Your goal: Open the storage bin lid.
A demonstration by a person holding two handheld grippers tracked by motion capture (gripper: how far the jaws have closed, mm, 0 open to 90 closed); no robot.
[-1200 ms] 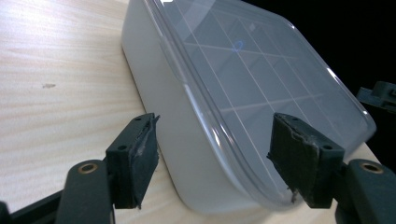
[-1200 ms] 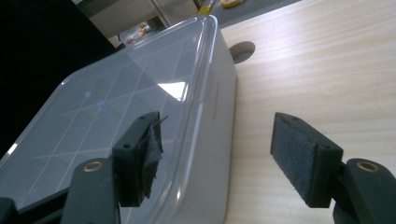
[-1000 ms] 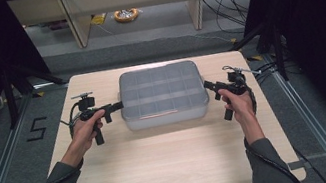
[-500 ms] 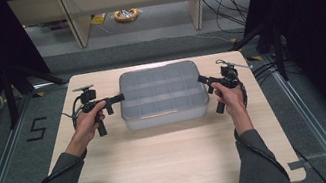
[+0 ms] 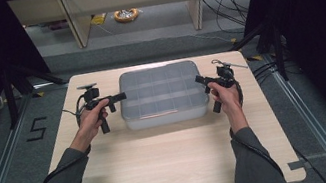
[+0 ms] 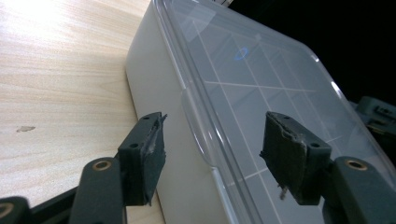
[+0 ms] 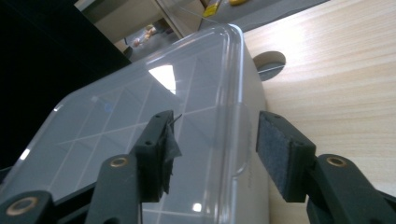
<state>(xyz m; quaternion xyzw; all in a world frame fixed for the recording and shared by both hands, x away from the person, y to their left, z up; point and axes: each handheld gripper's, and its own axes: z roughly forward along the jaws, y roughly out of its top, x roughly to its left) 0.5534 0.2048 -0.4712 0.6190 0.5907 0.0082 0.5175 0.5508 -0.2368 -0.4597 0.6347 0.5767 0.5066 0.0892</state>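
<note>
Two tongs flank the box (image 5: 161,94) mid-tabletop (image 5: 174,165): left tongs (image 6: 210,154) and right tongs (image 7: 212,154) have just been closing, pads still apart astride its lid edges; floor beside the tabletop reads "5" (image 5: 35,129)

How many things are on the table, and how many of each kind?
Clear plastic box with a lid: 1
Black grippers, the left gripper and the right gripper, each held at one end of the box: 2
Total: 3
</note>
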